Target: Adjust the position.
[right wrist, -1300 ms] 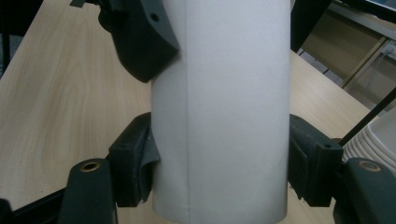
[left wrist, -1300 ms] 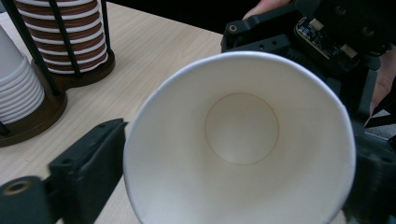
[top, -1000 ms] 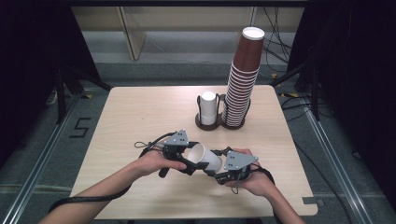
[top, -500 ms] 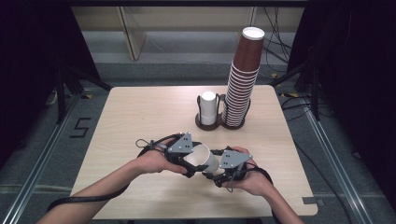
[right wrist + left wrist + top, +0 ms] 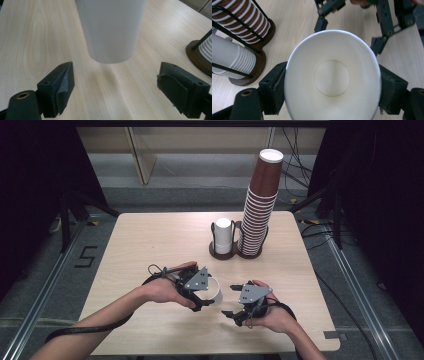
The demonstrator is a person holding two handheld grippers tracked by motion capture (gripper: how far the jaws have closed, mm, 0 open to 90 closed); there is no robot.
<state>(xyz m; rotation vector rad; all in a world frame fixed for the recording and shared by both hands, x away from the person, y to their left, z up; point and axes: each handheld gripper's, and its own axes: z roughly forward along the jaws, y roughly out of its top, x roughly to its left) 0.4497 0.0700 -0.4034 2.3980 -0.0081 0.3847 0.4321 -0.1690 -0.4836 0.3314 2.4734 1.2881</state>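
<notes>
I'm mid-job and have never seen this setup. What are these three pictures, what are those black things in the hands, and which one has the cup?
There is no robot arm here: a person holds a two-jaw claw in each hand at a wooden table.

The high view looks down from above the person's side. The other two pictures come from cameras riding on the claws, each looking out between its own black jaws.

The left claw grips a white paper cup; its pads press both sides of the rim, and its camera looks straight into the cup. The right claw has just been opening and holds nothing; the cup's base hangs ahead of its spread jaws, apart from them.

At the far side of the table stands a dark holder with a short stack of white cups and a tall stack of brown cups.
</notes>
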